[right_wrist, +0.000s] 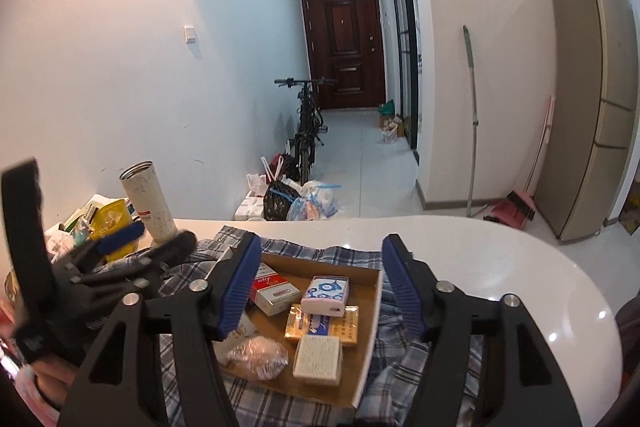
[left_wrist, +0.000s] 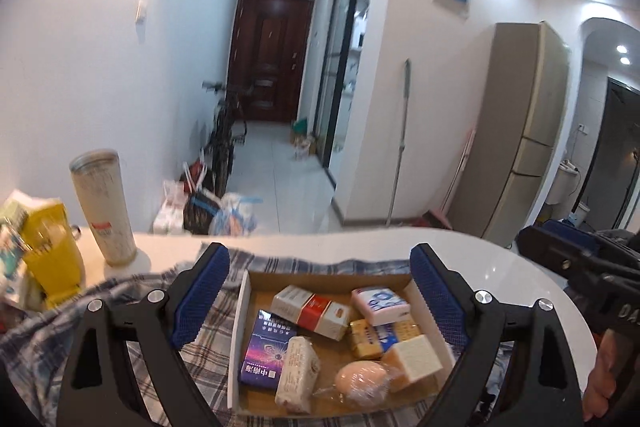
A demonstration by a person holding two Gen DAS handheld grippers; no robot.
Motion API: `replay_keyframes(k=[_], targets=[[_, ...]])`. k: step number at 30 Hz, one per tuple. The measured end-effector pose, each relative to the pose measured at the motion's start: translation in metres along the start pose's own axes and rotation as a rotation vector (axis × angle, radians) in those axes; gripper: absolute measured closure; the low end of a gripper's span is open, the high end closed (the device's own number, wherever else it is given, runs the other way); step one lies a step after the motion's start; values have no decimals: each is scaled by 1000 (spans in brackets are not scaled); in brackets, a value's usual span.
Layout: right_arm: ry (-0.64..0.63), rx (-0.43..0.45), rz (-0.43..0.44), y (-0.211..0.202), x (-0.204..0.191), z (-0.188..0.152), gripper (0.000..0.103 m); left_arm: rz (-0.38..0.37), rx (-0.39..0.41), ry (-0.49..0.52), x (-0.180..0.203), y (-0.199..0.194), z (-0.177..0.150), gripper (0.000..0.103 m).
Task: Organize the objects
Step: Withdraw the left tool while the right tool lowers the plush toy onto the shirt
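A shallow cardboard tray lies on a plaid cloth. It holds a red-and-white box, a purple box, a small pink-and-white box, a yellow pack, a cream block, a wrapped egg-like item and a white wrapped pack. My left gripper is open and empty above the tray. My right gripper is open and empty above it too.
A white tumbler and a yellow container stand at the left on the white rounded table. Beyond the table edge are bags, a bicycle, a mop and a fridge.
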State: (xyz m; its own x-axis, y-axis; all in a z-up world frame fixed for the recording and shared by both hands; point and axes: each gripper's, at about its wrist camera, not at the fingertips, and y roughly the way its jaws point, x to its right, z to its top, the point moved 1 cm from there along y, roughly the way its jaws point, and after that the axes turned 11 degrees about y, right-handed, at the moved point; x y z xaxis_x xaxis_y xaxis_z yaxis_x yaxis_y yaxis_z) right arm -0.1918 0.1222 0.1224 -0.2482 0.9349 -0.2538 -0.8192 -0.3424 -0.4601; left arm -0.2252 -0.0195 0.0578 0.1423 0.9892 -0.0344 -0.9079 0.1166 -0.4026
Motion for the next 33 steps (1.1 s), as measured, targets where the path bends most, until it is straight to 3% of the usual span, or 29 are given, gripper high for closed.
replay_keyframes(k=[2, 5, 7, 10, 13, 19, 22, 24, 25, 28, 33], targets=[[-8, 20, 7, -19, 0, -4, 39, -3, 39, 23, 8, -23, 3, 0], [-9, 48, 15, -42, 3, -9, 34, -3, 75, 34, 16, -50, 3, 0], [-6, 62, 28, -56, 3, -15, 26, 38, 93, 47, 23, -67, -4, 0], [-11, 70, 52, -71, 3, -25, 6, 5, 66, 17, 28, -83, -18, 0], [-2, 88, 54, -82, 7, -36, 1, -56, 8, -17, 32, -94, -30, 0], [60, 94, 26, -80, 28, -58, 0, 0, 39, 81, 48, -106, -53, 0], [67, 47, 15, -64, 37, -70, 0, 91, 86, 115, 49, -100, -71, 0], [59, 14, 6, -53, 40, -77, 0, 141, 63, 139, 47, -85, -84, 0], [51, -2, 1, -46, 41, -82, 0, 132, 6, 124, 43, -73, -92, 0], [38, -40, -12, -28, 44, -95, 0, 51, -49, 40, 29, -58, -104, 0], [14, -157, -8, 0, 48, -119, 0, 75, -68, -4, 18, -53, -108, 0]])
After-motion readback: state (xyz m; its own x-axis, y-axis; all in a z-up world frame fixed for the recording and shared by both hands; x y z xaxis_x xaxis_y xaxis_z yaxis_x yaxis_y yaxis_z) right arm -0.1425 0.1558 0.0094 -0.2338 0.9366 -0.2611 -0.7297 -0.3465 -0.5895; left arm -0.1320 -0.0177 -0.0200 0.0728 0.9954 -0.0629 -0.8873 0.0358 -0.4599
